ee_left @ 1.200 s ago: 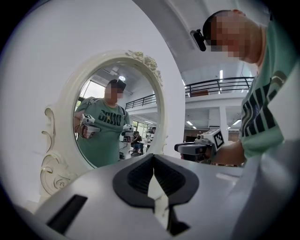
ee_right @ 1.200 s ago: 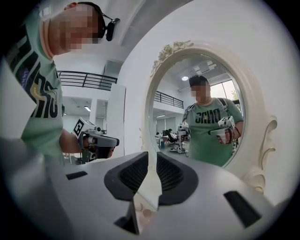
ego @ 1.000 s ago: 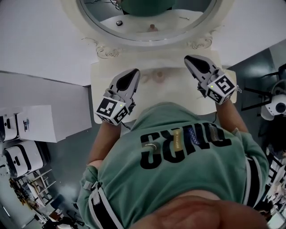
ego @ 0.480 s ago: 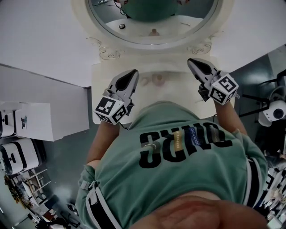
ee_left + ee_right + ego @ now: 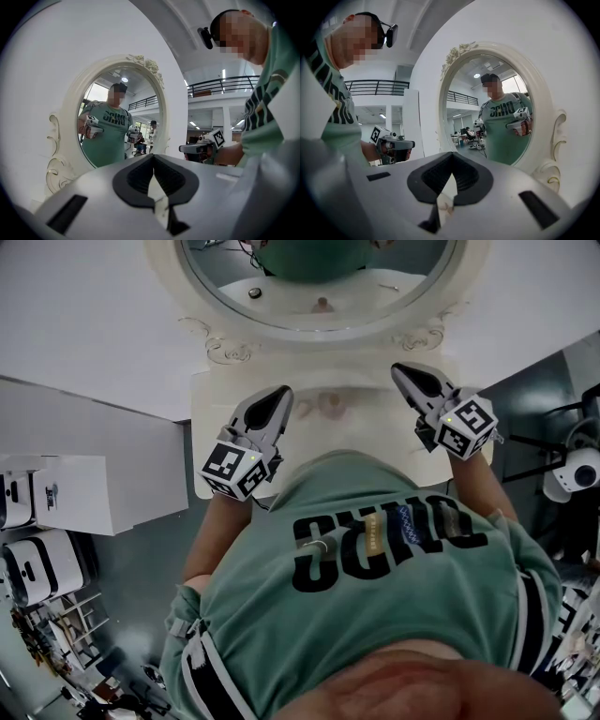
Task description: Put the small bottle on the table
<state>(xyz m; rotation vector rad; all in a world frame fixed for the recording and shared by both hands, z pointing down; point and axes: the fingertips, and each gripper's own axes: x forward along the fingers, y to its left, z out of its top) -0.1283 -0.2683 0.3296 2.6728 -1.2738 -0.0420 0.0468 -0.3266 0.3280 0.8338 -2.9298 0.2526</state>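
Closed and empty, the left gripper (image 5: 281, 396) and right gripper (image 5: 402, 372) sit at nine and three o'clock of the likely small bottle (image 5: 330, 407) on the table (image 5: 212, 397). Placement seems done; withdrawal comes next.

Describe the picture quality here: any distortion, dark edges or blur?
Head view: evenly lit and sharp, no glare on the cream ornate oval mirror frame. Left gripper view: fisheye circle with black corners, grey left tool slightly soft up close. Right gripper view: the same.
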